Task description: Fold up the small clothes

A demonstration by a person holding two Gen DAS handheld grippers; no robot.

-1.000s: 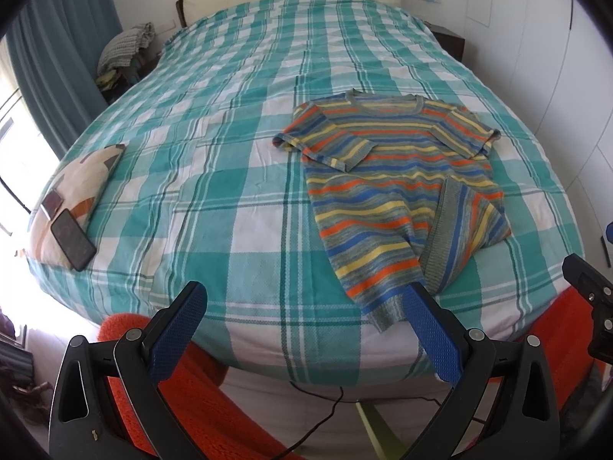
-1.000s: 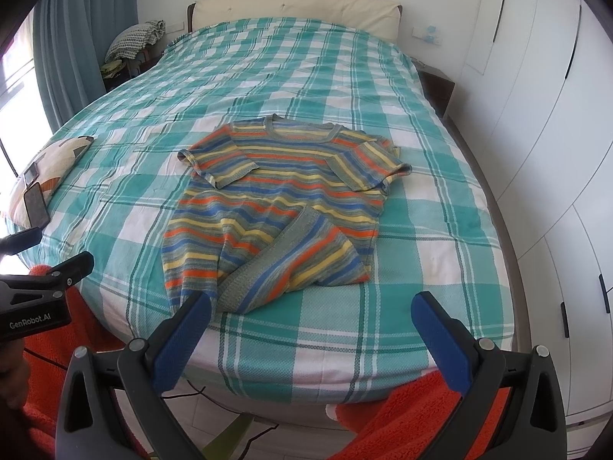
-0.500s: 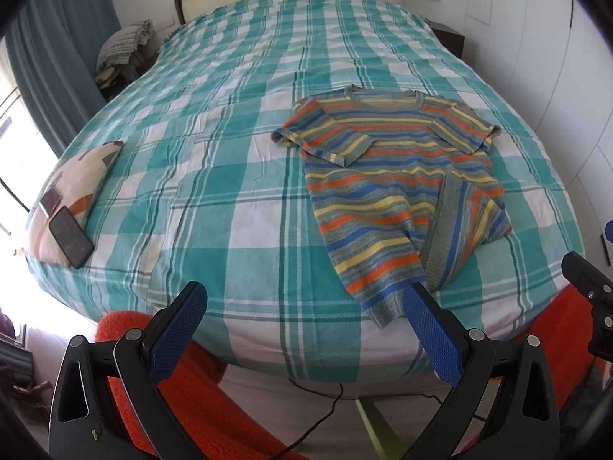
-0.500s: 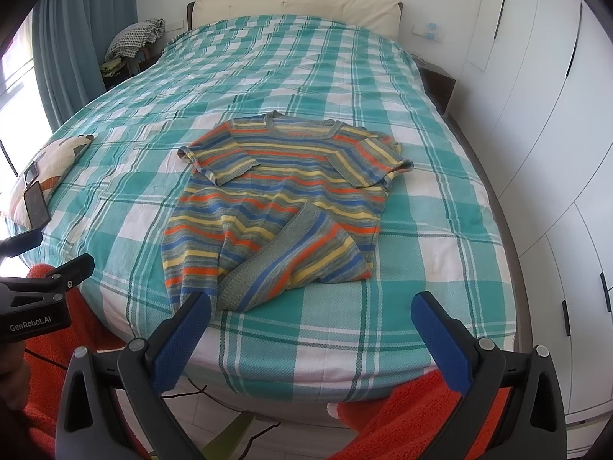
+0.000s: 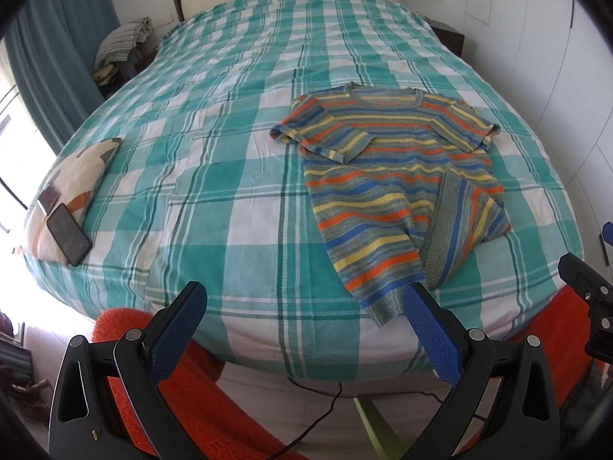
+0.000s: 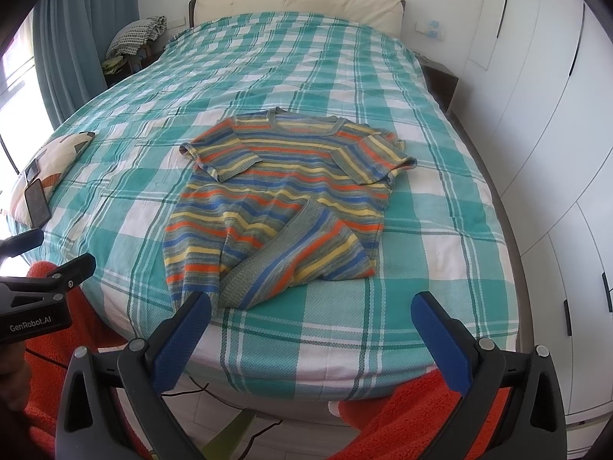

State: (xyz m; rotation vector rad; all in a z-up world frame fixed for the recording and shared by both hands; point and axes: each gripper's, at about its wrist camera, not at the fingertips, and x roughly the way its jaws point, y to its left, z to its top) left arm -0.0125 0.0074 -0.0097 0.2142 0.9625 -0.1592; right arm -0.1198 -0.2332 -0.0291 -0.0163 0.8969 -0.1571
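Observation:
A small striped knit T-shirt [image 5: 387,176] [image 6: 283,199] in orange, blue, yellow and grey lies on the teal plaid bed [image 5: 214,176] [image 6: 421,253] near the foot edge. Its bottom right corner is flipped up over the body, and one sleeve is tucked in. My left gripper [image 5: 306,306] is open over the bed's foot edge, its right pad [image 5: 429,329] just short of the shirt's hem. My right gripper [image 6: 310,318] is open too, its left pad [image 6: 184,329] close to the hem. Nothing sits between either pair of fingers.
A patterned cushion [image 5: 76,176] with a dark phone [image 5: 69,234] on it rests at the bed's left edge. White wardrobe doors [image 6: 555,122] run along the right. Orange fluffy fabric [image 6: 402,414] and a cable [image 5: 318,418] lie below the bed's foot. Teal curtains [image 6: 69,46] hang at left.
Both views have drifted slightly nearer the foot of the bed; the shirt sits a little lower in the views. The shirt itself has not moved, and both grippers stay open.

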